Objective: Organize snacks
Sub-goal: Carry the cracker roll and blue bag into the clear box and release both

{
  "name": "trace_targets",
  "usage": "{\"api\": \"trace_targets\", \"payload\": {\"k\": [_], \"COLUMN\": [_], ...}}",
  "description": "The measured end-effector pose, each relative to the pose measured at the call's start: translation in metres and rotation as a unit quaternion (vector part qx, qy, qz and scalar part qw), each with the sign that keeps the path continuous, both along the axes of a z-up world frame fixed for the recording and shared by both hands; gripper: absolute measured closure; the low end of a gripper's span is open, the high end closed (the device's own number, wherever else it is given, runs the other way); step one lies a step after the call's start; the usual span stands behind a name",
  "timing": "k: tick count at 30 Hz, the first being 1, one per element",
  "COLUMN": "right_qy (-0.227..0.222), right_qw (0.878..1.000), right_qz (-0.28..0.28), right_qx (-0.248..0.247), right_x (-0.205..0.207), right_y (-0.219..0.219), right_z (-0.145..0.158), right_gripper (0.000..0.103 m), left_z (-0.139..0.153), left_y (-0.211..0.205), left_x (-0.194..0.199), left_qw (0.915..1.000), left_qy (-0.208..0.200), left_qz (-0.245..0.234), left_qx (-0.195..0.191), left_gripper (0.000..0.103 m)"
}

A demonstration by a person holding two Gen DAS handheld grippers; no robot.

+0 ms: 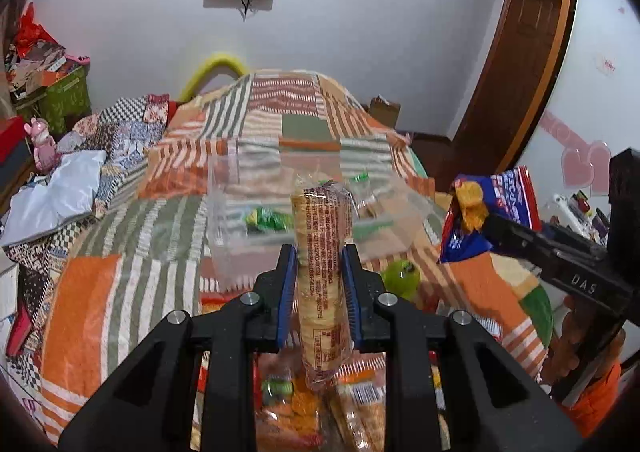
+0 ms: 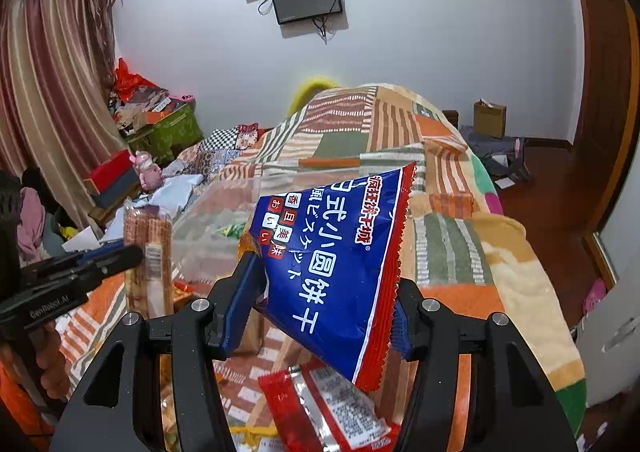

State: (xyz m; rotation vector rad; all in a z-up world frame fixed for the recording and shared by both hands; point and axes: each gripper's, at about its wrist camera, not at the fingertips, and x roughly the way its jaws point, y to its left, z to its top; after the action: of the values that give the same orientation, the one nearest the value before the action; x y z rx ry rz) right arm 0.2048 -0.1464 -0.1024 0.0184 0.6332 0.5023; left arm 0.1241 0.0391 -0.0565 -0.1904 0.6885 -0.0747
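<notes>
Above the patchwork bed (image 1: 132, 236), left wrist view: left tongs (image 1: 319, 272) clamped narrow on an upright sleeve of biscuits (image 1: 322, 252), blue pads pressing both its sides. Clear plastic box (image 1: 240, 220) sits beyond on the bed, green-wrapped snacks inside. Loose snack packs (image 1: 320, 412) lie below. Right tongs (image 1: 486, 222) at right edge grip a blue biscuit bag (image 1: 500, 208).

Right wrist view: right tongs (image 2: 324, 292) closed on the blue biscuit bag (image 2: 332, 264), held tilted above the bed (image 2: 460, 252). Red packet (image 2: 320, 408) lies beneath. Left tongs (image 2: 136, 254) at left hold the sleeve of biscuits (image 2: 148, 260).
</notes>
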Motion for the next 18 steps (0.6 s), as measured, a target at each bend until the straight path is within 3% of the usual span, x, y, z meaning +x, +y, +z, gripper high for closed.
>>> {"api": "trace_targets", "payload": {"k": [10,18], "right_qy": [-0.013,-0.008], "right_qw": [1.0,0.999], "right_qz": [0.016,0.041], "right_qx": [-0.006,-0.027], "right_x": [0.023,0.053], "right_y": [0.019,0.042], "right_z": [0.016,0.019], "right_gripper": [0.05,0.05], "left_z": [0.038,0.039], "left_y": [0.016,0.029], "left_x": [0.028,0.062], "left_qw": [0.9986,0.9981], "left_qy": [-0.045,-0.043], "left_qz": [0.021,0.031], "left_qx": [0.015,0.031], "left_gripper": [0.081,0.081]}}
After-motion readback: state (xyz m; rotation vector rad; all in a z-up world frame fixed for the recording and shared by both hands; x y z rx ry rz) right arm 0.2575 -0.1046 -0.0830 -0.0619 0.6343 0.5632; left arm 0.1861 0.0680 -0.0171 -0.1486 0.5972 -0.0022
